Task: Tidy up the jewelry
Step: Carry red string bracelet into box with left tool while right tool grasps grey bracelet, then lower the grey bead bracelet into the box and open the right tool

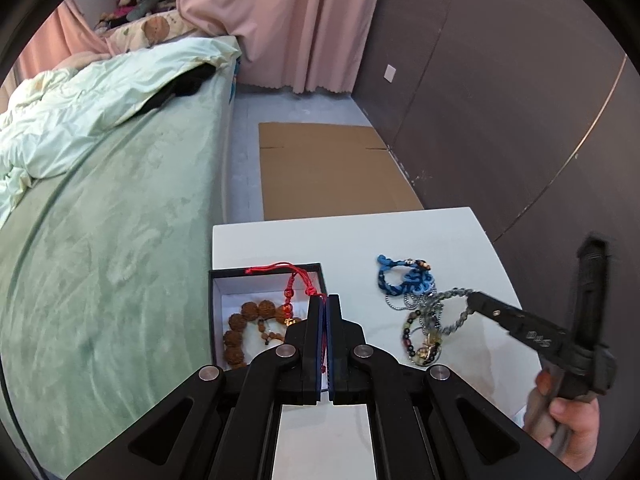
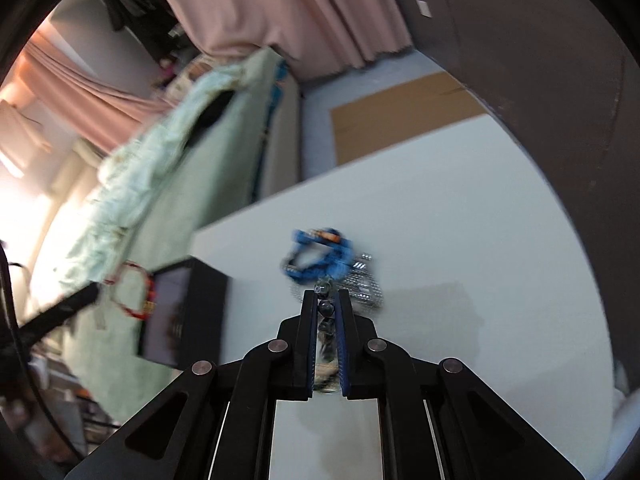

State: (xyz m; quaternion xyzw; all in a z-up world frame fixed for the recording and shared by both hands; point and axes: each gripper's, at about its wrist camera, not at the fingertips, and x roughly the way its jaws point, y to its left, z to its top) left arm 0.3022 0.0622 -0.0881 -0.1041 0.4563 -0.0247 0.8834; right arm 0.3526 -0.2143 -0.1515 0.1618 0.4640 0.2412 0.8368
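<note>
Our left gripper (image 1: pixel 323 300) has its jaws pressed together on the red cord bracelet (image 1: pixel 291 280), pinching the cord at the right wall of the black box (image 1: pixel 266 268), so the bracelet's red beads hang inside the box next to the brown bead bracelet (image 1: pixel 250 330) lying on its white floor, while the loop of cord trails over the far rim. Our right gripper (image 2: pixel 325 300) has its jaws nearly closed, with dark beads of the grey bead bracelet (image 1: pixel 454 312) caught between them; seen from the left wrist, its tip sits at that bracelet's ring in the pile on the white counter (image 1: pixel 348 240). The pile also holds the blue braided bracelet (image 1: pixel 404 278), a silver chain (image 2: pixel 366 284) and a multicoloured bead bracelet (image 1: pixel 420 342), all tangled or overlapping, just to the right of the box. We judge we are mid-sorting: one piece is going into the box, another is being picked out. Next we should let the red cord go so that all of it drops inside, then lift the grey beads slowly, watching that the chain and the other strands do not come up with them. The right wrist view is blurred, so we cannot say how firm that hold is.
</note>
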